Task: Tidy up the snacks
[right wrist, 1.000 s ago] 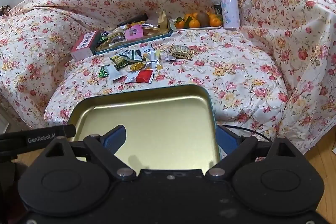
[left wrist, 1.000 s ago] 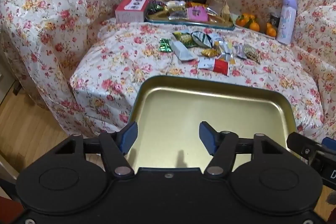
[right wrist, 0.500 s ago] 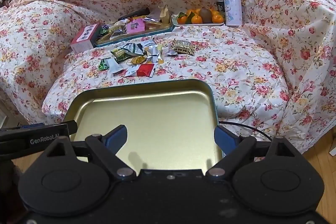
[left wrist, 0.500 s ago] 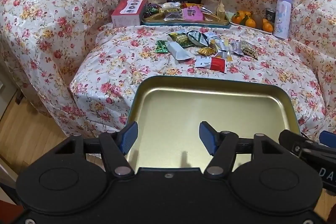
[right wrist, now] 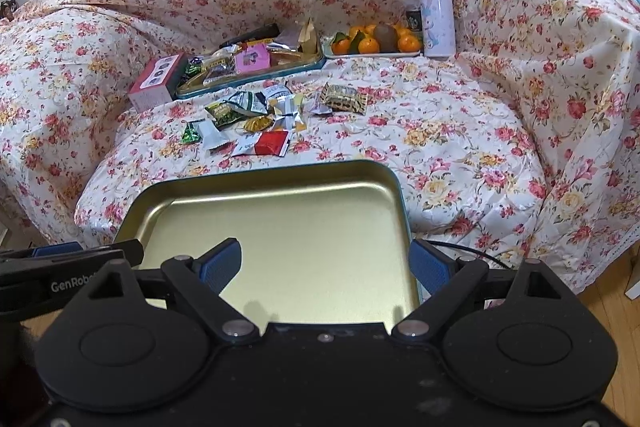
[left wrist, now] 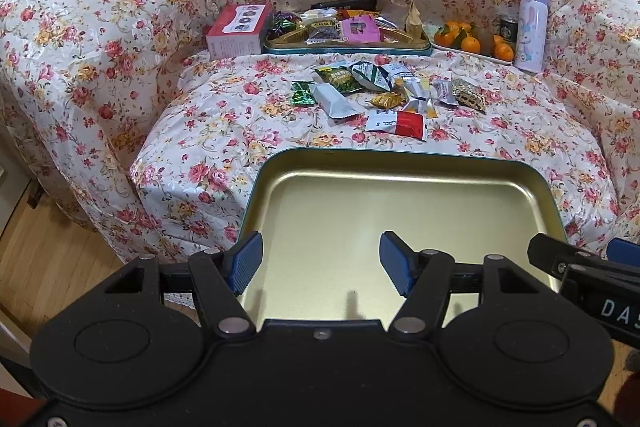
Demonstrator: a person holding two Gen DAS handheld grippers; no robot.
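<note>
Empty gold tray now lower in view, drawn back from loose snack wrappers compared with second ago; wrappers lie beyond tray's far rim on floral sofa cover; left gripper and right gripper both spread open over tray, holding nothing; sorting not begun.

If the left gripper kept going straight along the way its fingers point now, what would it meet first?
Most likely the floor of the empty gold metal tray, which lies just beyond the open left gripper. If it passed above the tray, the red-and-white snack packet on the floral sofa cover comes next; depth is unclear.
</note>
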